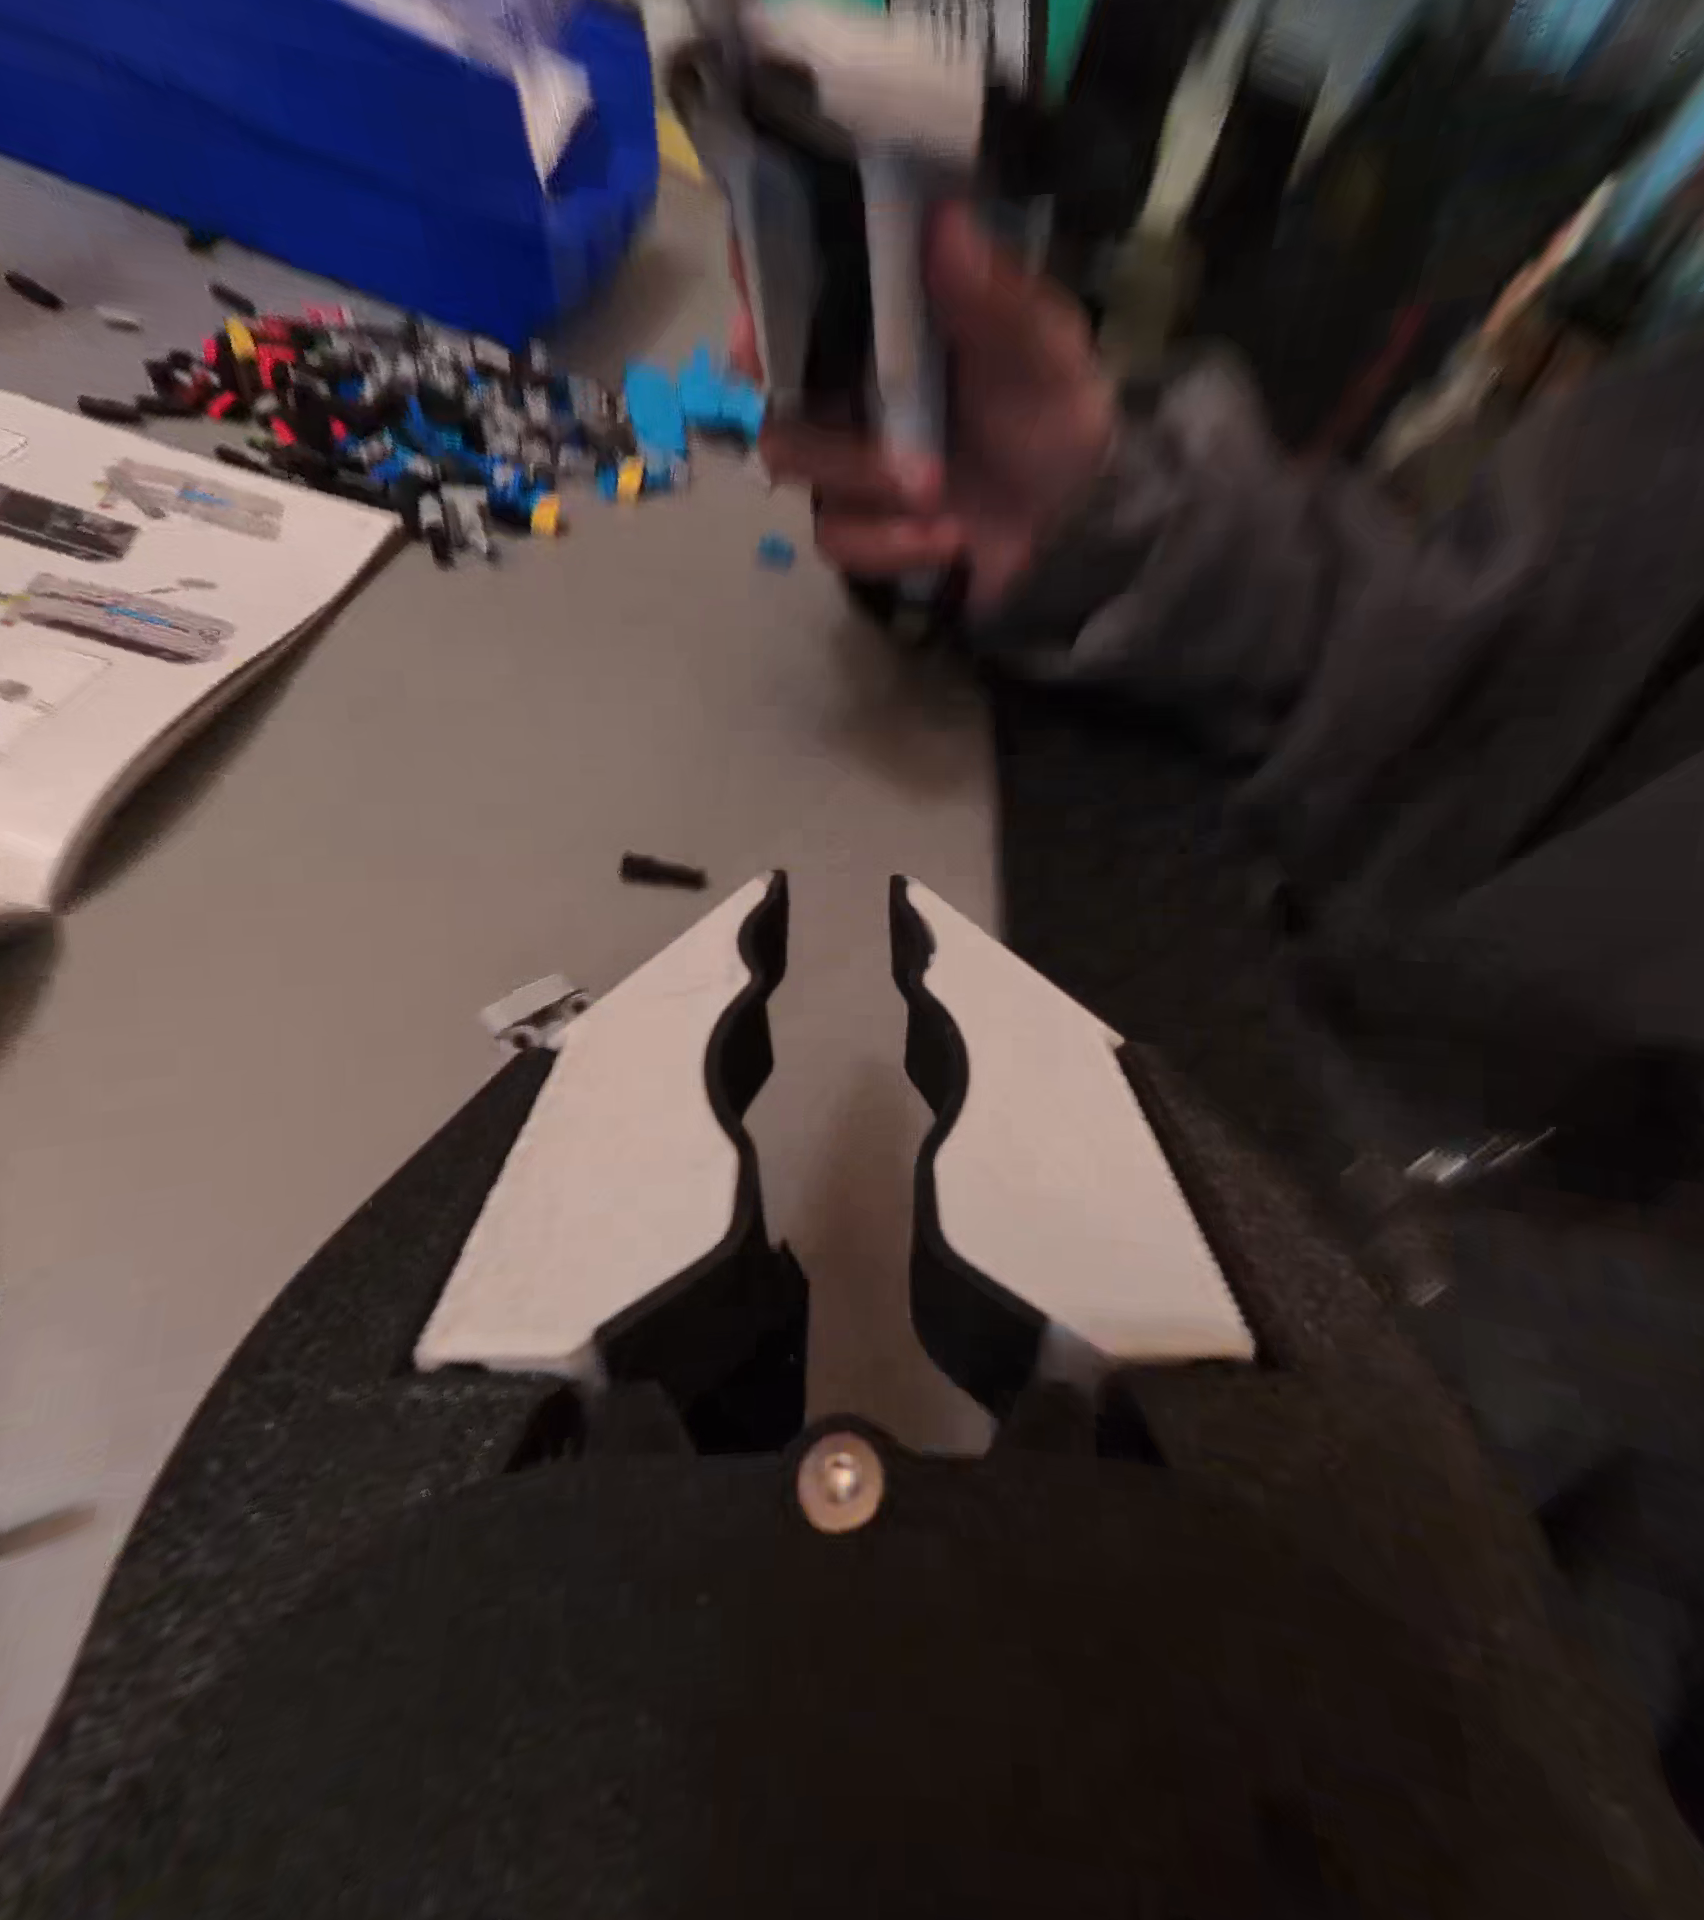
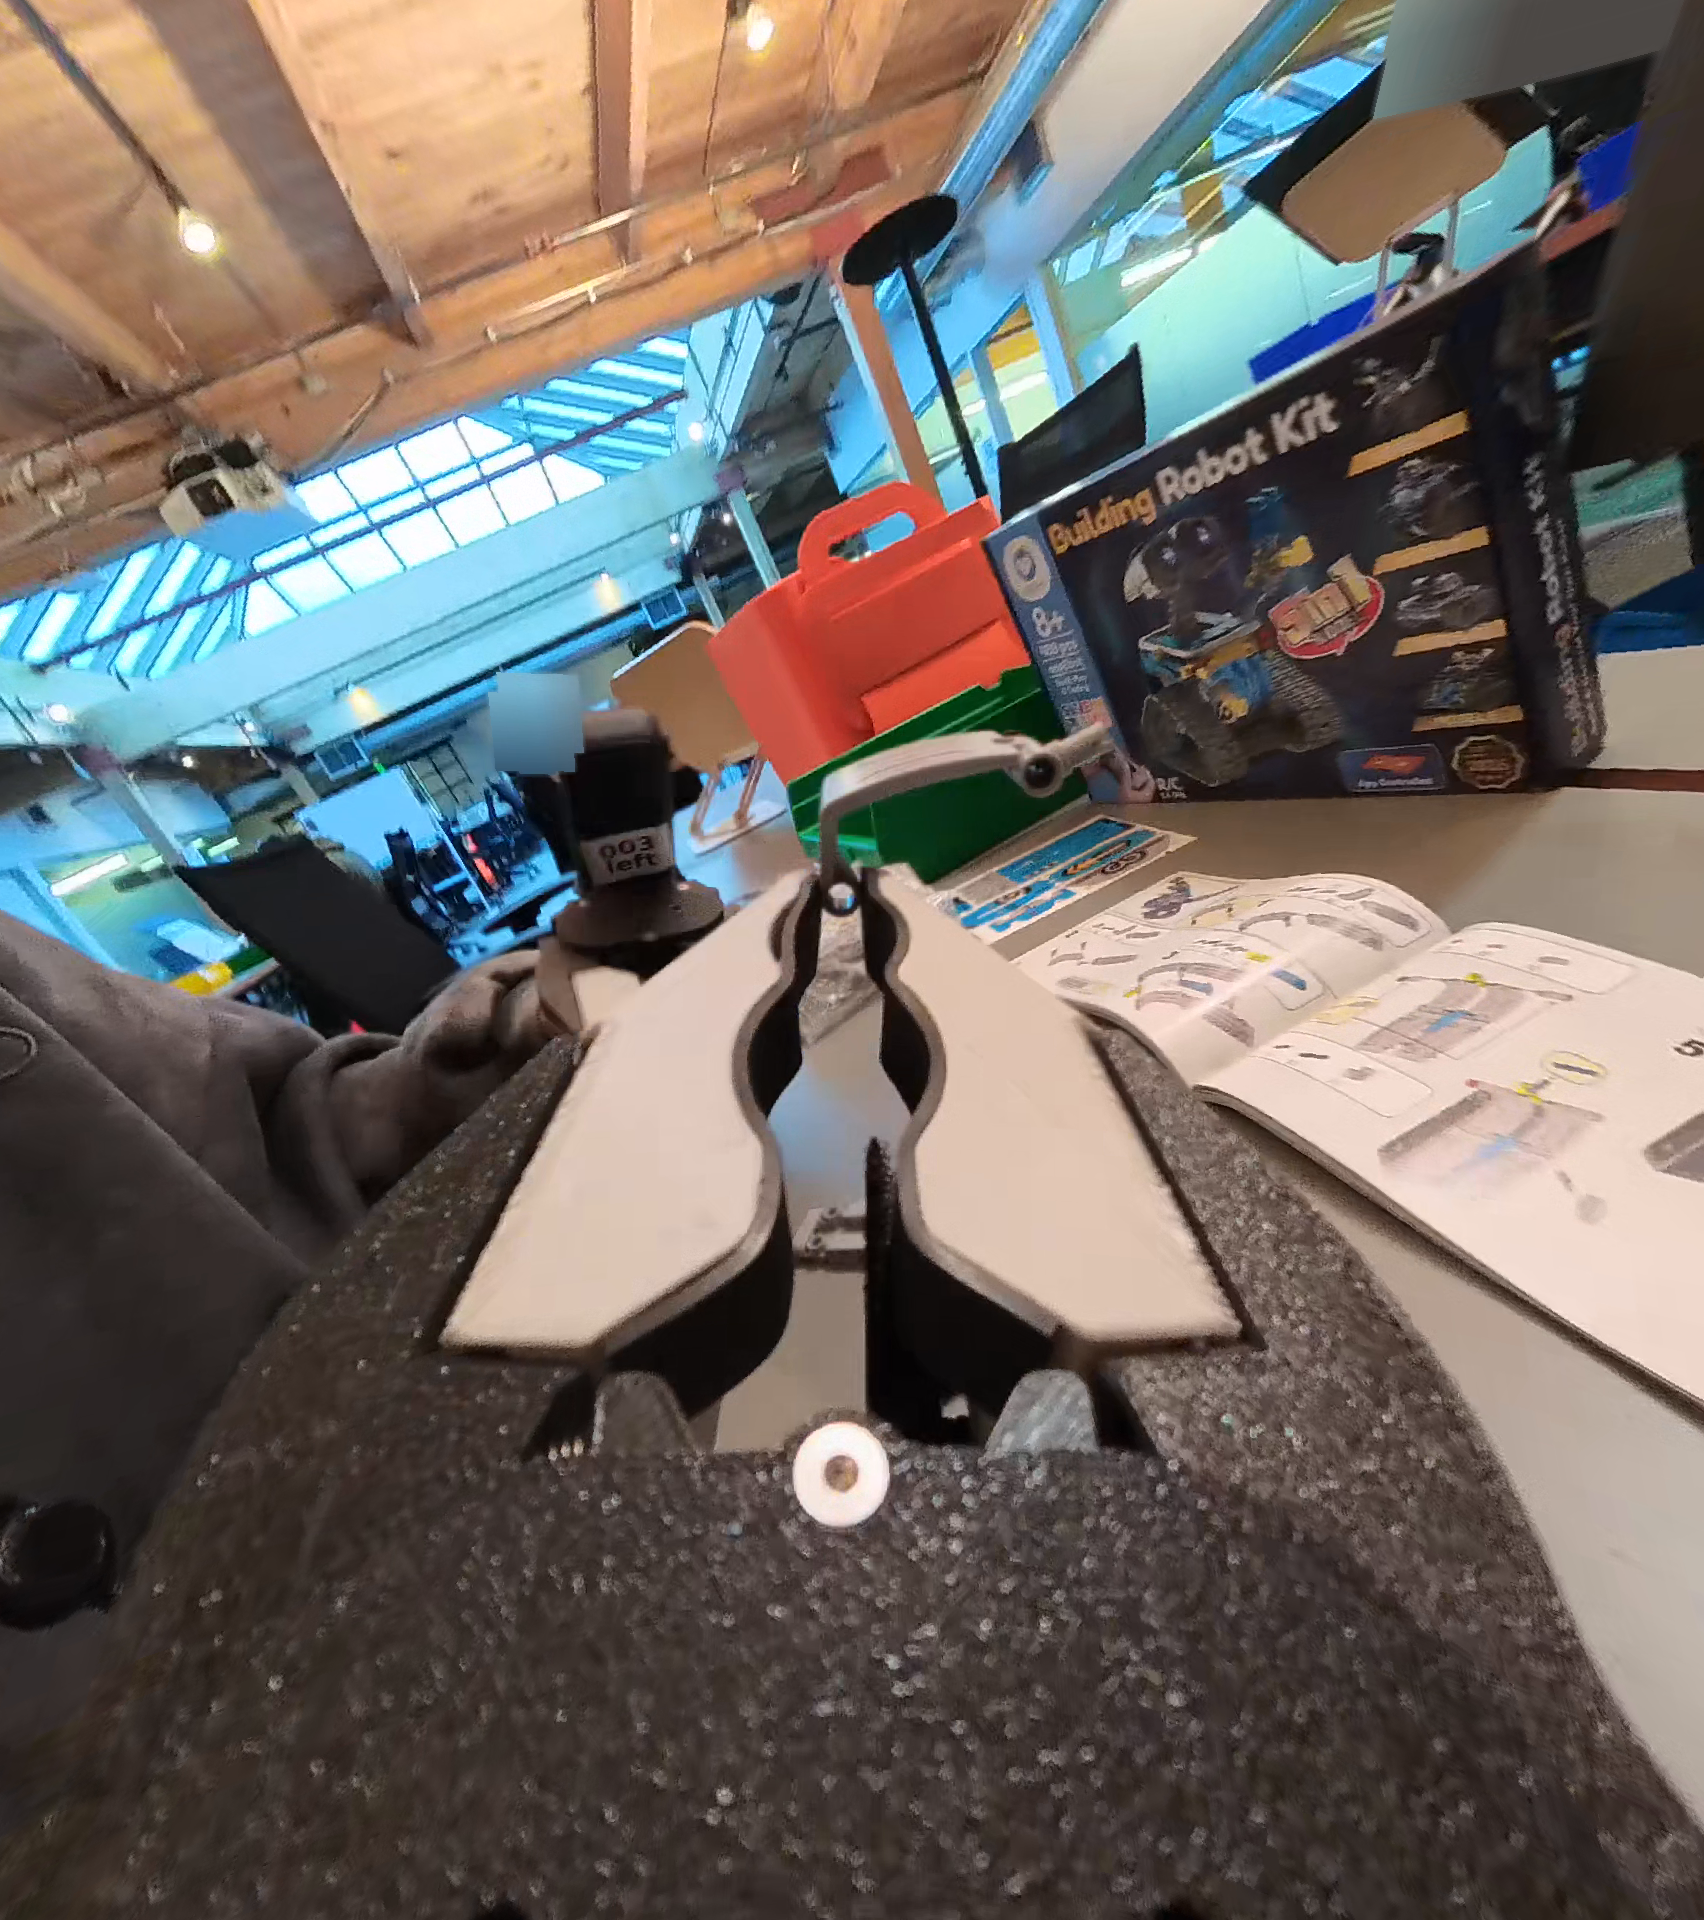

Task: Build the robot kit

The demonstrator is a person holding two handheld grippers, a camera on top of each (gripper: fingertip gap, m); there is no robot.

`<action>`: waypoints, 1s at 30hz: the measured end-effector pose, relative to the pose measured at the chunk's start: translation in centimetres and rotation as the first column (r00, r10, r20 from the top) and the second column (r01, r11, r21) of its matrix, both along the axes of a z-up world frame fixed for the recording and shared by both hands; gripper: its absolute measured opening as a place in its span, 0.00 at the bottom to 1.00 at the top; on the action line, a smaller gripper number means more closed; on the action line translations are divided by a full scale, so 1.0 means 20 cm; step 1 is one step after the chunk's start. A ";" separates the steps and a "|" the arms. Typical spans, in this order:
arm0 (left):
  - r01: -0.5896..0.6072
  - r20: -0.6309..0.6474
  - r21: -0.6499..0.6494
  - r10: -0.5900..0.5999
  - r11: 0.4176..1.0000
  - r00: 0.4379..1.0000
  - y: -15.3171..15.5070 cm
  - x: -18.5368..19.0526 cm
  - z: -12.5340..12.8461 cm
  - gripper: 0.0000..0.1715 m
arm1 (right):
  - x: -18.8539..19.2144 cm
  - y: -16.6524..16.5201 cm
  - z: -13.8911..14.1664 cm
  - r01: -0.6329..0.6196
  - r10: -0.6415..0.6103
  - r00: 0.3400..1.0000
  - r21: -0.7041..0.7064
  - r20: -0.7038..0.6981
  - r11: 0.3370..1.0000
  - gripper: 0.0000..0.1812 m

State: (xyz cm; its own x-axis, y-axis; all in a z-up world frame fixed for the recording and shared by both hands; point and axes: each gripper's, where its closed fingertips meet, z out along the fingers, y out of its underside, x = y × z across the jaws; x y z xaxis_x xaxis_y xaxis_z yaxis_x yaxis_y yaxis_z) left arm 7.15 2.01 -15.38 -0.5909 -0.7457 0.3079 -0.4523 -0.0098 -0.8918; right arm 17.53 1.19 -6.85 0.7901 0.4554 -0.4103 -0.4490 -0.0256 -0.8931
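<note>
Resting over the grey table (image 1: 474,727), I have a blue bin (image 1: 308,135) at its far edge, a kit box (image 2: 1295,603) standing beside an orange case (image 2: 879,623), and an open booklet (image 2: 1450,1091) lying flat. A pile (image 1: 391,426) of small coloured pieces sits in front of the bin.

My left gripper (image 1: 837,883) hangs low near the table edge, its jaws a narrow gap apart with nothing between them.

My right gripper (image 2: 840,883) is raised and tilted upward, its jaws pinched nearly together at the very tips on the ringed end of a thin grey arm (image 2: 931,764), which curves up and off to the right. I judge that hold slight: only the tips bite, so the arm could pivot.

A black pin (image 1: 662,871) lies just left of my left tips, not touching.
</note>
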 end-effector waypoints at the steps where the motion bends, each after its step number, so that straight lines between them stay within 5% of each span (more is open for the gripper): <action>1: 0.044 -0.010 0.128 -0.043 0.991 0.999 -0.01 0.02 -0.05 0.11 | 0.02 0.00 0.00 -0.001 0.001 1.000 0.000 -0.026 1.000 0.03; 4: 0.171 -0.030 0.321 -0.171 0.931 0.985 -0.03 0.14 -0.14 0.12 | 0.01 0.01 -0.01 -0.024 0.024 0.998 -0.008 -0.063 1.000 0.03; 10: 0.400 -0.277 0.359 -0.313 0.843 0.909 -0.03 0.28 -0.28 0.15 | -0.04 0.02 -0.04 -0.060 0.059 0.997 -0.027 -0.046 0.998 0.04; 13: 0.435 -0.285 0.381 -0.344 0.816 0.895 -0.07 0.33 -0.32 0.19 | -0.03 0.02 -0.03 -0.064 0.063 0.996 -0.022 -0.061 0.998 0.03; 26: 0.372 -0.267 0.378 -0.285 0.848 0.921 -0.07 0.22 -0.37 0.16 | -0.04 0.02 -0.04 -0.080 0.078 0.995 -0.035 -0.066 0.996 0.04; 30: 0.341 -0.241 0.449 -0.256 0.826 0.936 -0.05 0.22 -0.39 0.07 | -0.05 0.02 -0.06 -0.079 0.077 0.996 -0.047 -0.055 0.996 0.04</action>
